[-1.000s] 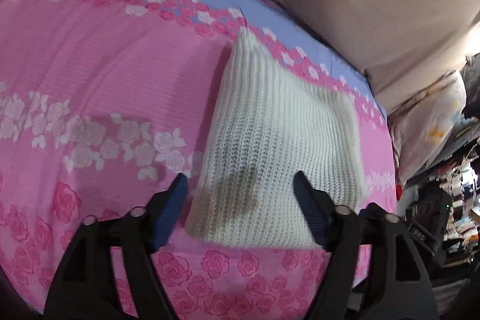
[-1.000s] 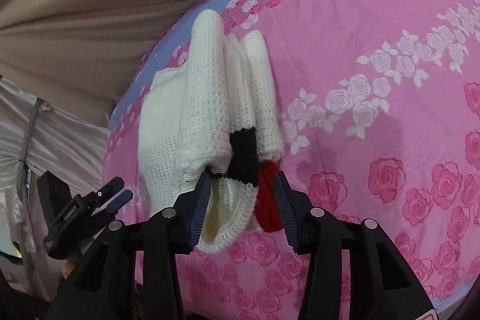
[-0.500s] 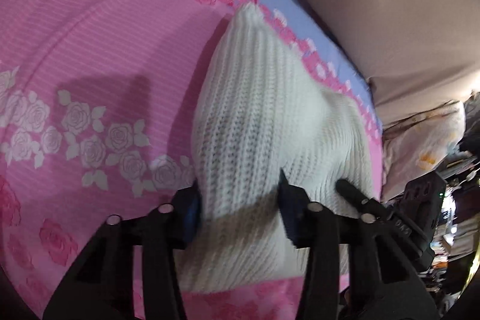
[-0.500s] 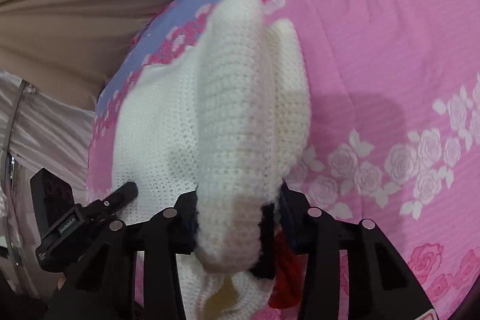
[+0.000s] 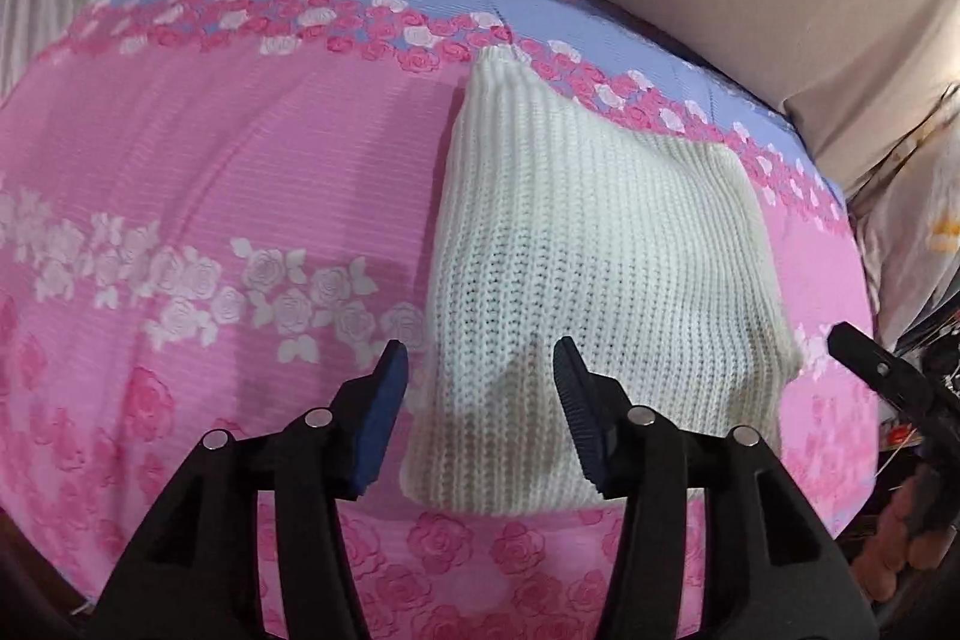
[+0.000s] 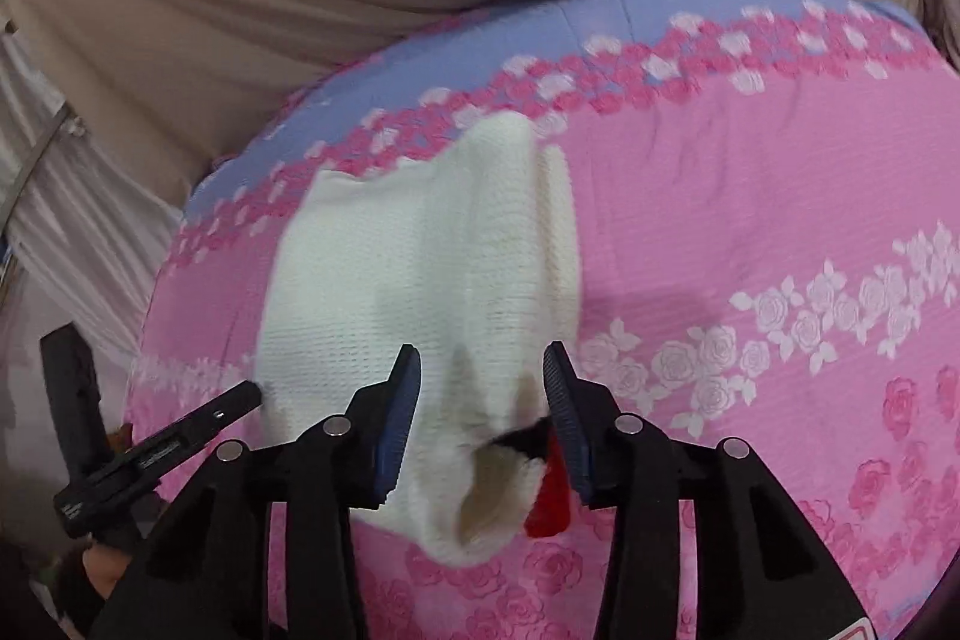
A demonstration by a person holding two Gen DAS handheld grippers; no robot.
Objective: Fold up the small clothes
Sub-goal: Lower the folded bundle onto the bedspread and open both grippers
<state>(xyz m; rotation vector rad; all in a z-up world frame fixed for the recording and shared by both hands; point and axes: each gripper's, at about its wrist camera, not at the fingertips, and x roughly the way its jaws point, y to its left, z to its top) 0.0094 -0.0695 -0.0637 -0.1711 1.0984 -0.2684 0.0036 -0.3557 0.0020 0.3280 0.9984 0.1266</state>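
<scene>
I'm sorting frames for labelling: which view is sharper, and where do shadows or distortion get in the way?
Left wrist: sharp, the white knit sweater shows its ribs; grey shadow patches lie near the left gripper; the fisheye bulges the pink floral bedsheet. Right wrist: motion-blurred, the knit smeared around the right gripper.

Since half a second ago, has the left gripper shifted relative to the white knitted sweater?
Yes. The left gripper has pulled back from the white knitted sweater; its opening jaws no longer pinch the knit against the pink floral bedsheet.
</scene>
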